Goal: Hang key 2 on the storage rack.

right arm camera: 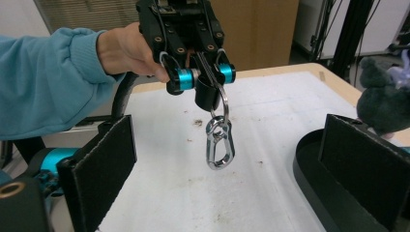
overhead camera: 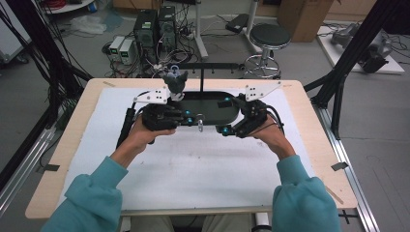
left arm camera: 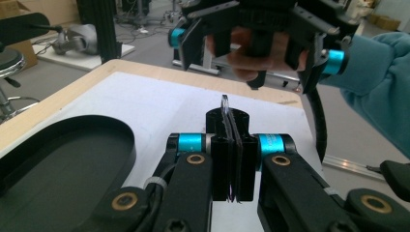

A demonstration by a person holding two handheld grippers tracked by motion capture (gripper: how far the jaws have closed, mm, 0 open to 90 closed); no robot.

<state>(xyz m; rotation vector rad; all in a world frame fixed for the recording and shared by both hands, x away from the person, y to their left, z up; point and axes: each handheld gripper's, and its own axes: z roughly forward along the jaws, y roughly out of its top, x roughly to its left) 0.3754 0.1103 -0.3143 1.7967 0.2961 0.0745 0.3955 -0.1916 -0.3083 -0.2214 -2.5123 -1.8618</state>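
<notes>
My left gripper (overhead camera: 192, 119) is shut on a thin metal ring (left arm camera: 226, 107) that stands edge-on between its pads. From the ring hangs a silver carabiner (right arm camera: 220, 145), swinging free above the white mat; from above the carabiner (overhead camera: 199, 125) shows just off the left jaws. My right gripper (right arm camera: 232, 159) faces the left one from a short way off, its two black pads (right arm camera: 104, 166) spread wide with nothing between them. In the high view the right gripper (overhead camera: 224, 116) sits at the near rim of the black tray (overhead camera: 212, 98).
An oval black tray (left arm camera: 72, 145) lies at the back of the white mat (overhead camera: 193, 169). A grey plush toy (overhead camera: 175, 81) sits at the tray's far left rim, and the same plush toy (right arm camera: 382, 99) borders the right gripper view. Wooden table edges frame the mat.
</notes>
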